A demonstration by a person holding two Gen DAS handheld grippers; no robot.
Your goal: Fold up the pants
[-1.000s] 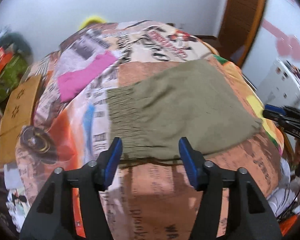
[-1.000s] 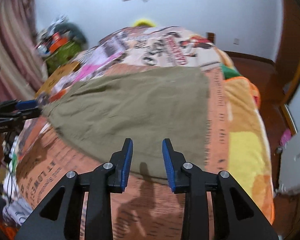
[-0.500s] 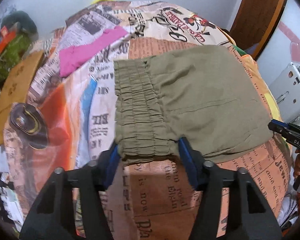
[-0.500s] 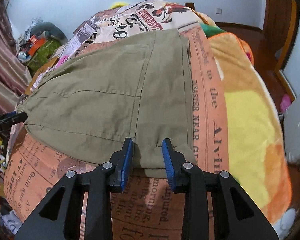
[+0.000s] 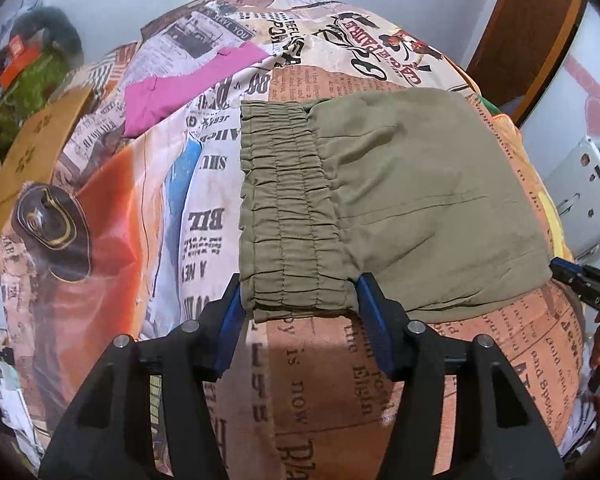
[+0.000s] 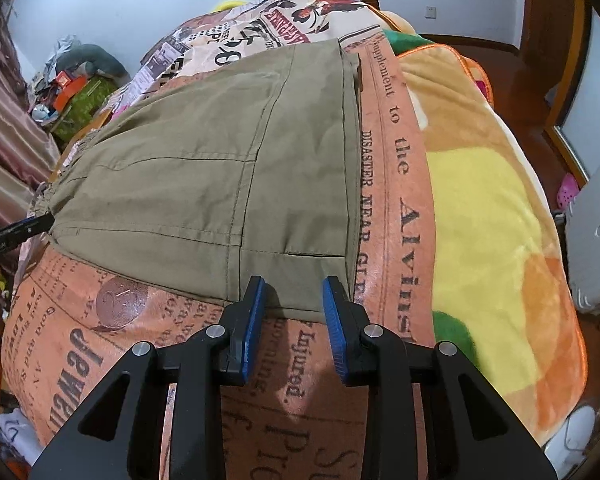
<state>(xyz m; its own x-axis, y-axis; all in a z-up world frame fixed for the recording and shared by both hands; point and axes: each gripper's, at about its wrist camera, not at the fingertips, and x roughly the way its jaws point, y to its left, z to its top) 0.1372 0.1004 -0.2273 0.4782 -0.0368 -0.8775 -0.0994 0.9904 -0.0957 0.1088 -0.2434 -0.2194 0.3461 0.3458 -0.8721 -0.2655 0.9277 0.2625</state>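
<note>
Two views, one pair of pants:
Left wrist: left gripper [image 5: 300, 300] jaws have just been opening, now straddling the gathered waistband [image 5: 288, 216] of the olive pants [image 5: 420, 184], lying flat on the newspaper-print blanket [image 5: 320, 380].
Right wrist: right gripper [image 6: 294, 304] jaws narrowly apart, astride the pants' near hem corner [image 6: 300, 276], no grip evident.

Bed cover [image 5: 112, 208]: newspaper print, orange and cream.
Pink cloth [image 5: 188, 88]: lies flat on the cover.
Blanket [image 6: 488, 216]: yellow and orange, beside the print.
Door [image 5: 532, 32]: brown wood.
</note>
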